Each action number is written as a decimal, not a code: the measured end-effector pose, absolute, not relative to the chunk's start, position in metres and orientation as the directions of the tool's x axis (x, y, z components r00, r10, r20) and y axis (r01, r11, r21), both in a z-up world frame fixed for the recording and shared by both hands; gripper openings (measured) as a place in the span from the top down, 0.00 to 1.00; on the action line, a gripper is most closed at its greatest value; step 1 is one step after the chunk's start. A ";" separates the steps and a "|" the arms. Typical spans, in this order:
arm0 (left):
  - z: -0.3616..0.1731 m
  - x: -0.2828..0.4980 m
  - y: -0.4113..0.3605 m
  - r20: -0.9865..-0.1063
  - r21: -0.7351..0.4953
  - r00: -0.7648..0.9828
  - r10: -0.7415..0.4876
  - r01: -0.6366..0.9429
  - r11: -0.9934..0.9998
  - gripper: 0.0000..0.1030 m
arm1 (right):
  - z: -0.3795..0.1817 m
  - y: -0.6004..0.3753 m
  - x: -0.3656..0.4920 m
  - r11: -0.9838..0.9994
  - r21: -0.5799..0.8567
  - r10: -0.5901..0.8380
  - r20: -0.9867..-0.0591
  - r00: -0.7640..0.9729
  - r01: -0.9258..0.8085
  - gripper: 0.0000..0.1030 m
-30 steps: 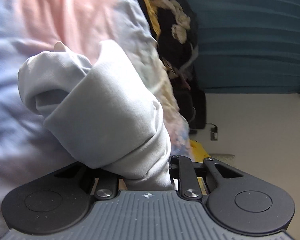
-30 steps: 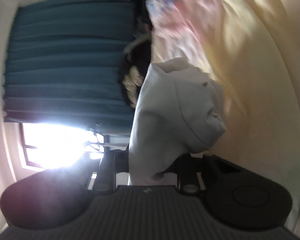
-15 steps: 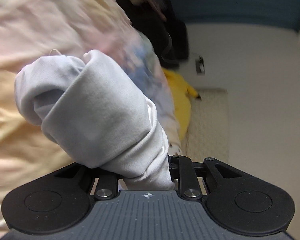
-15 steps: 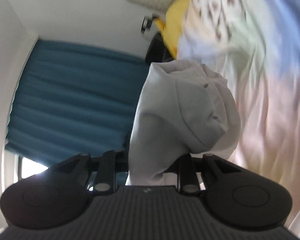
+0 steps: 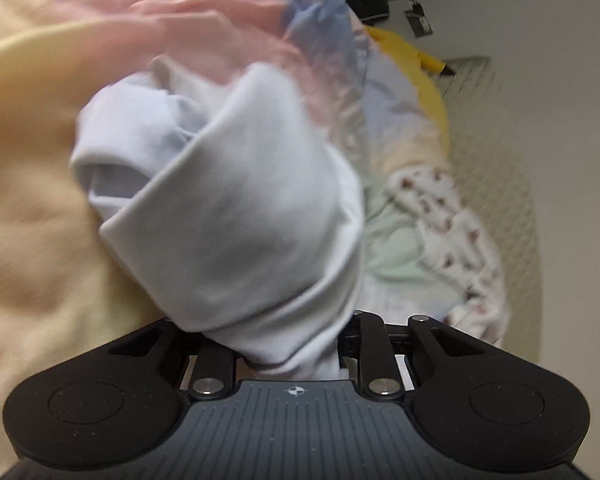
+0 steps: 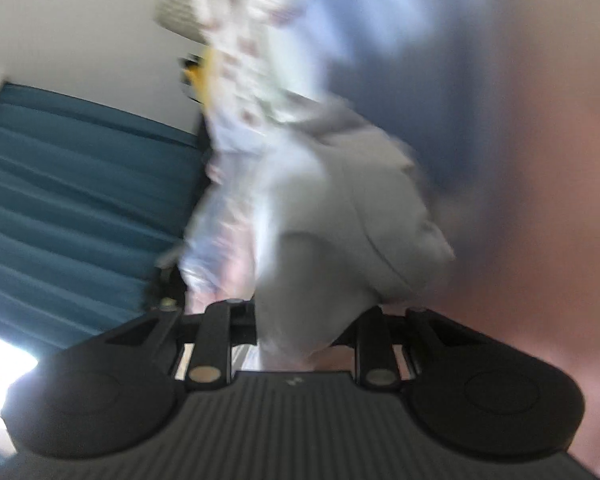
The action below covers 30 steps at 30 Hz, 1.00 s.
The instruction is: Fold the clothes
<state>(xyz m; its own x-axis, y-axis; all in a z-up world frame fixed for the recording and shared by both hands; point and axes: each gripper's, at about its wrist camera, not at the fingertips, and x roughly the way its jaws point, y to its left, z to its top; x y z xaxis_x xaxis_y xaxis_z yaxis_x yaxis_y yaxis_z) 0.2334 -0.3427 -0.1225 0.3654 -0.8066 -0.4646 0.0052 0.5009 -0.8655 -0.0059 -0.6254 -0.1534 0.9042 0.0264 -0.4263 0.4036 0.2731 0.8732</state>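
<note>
A pale grey-white garment [image 5: 236,216] is bunched up right in front of the left wrist camera. My left gripper [image 5: 296,354] is shut on it, and the cloth hides the fingertips. In the right wrist view the same kind of grey cloth [image 6: 348,240] is bunched between the jaws of my right gripper [image 6: 300,344], which is shut on it. That view is blurred by motion. Both bunches hang close over a pastel bedspread [image 5: 60,200].
The bedspread is pink, cream, blue and mint. A white patterned cloth [image 5: 448,216] lies on it at the right, with a yellow item [image 5: 412,52] and a quilted mattress edge [image 5: 512,184] beyond. A teal curtain [image 6: 72,184] and white wall show at the left.
Both grippers have swung while keeping their hold on the grey cloth. The left view now faces down onto the bedspread; the right view has turned toward the blue and pink part.
</note>
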 end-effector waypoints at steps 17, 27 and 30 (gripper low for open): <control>-0.107 0.209 -0.296 -0.596 -0.693 0.399 -0.696 0.182 0.698 0.12 | -0.103 -0.591 -0.044 0.463 0.739 0.000 -0.552 0.834 0.489 0.20; -0.002 0.147 -0.198 -0.551 -0.456 0.618 -0.561 0.341 0.822 0.09 | 0.008 -0.532 -0.050 0.742 0.586 -0.013 -0.474 0.881 0.326 0.19; 0.027 0.118 -0.158 -0.519 -0.395 0.684 -0.514 0.341 0.853 0.08 | 0.045 -0.504 -0.035 0.791 0.562 0.015 -0.414 0.910 0.242 0.19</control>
<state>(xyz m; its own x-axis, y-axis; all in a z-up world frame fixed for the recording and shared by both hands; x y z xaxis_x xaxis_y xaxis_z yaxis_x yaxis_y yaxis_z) 0.1180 -0.1580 0.0268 0.6835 -0.5136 -0.5187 0.3408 0.8529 -0.3955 -0.0347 -0.5035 0.0449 0.9103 0.0152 -0.4137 0.2420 0.7912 0.5616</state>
